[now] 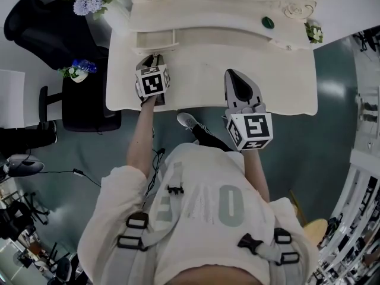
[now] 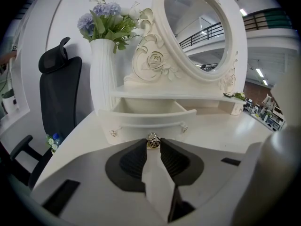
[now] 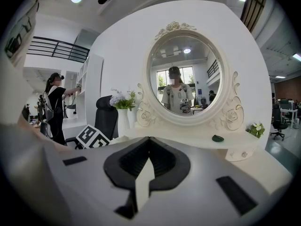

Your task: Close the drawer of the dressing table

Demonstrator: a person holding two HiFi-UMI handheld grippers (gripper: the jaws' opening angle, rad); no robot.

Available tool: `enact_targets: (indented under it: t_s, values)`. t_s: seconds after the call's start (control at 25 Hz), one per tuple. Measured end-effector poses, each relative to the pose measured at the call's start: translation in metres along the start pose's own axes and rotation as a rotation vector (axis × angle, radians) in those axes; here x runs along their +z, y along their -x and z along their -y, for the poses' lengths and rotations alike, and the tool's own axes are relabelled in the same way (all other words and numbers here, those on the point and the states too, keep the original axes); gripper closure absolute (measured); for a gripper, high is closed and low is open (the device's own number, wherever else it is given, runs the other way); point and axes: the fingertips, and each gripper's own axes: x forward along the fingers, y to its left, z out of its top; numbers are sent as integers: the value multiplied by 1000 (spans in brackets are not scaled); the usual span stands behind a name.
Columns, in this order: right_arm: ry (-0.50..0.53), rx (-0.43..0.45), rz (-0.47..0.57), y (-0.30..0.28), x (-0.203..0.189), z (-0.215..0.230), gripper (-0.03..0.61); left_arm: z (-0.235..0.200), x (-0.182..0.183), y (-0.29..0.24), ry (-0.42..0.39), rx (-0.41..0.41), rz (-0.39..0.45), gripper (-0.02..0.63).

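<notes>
We're pinching the knob [image 2: 152, 140] of the open drawer [image 2: 141, 108], mid-frame, with the left gripper [image 2: 152, 144], jaws narrowed onto it, and aiming for a straight, level push while the right gripper [image 3: 148, 140] is hovering empty, jaws together.

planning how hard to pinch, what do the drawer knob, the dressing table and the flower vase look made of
Drawer knob: likely metal, polished; it glints silver and brass.
Dressing table: probably wood or moulded board painted cream, satin; carved roses, soft reflections.
Vase: maybe ceramic or painted plastic, white and smooth; cannot tell which.
</notes>
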Motion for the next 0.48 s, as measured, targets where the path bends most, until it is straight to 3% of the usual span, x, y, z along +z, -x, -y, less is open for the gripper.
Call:
enact_targets:
  t_s: [0.48]
  values:
    - [-10,-14,-1,-1,-2,5,572,-1,17,-6,-24,7,25,512]
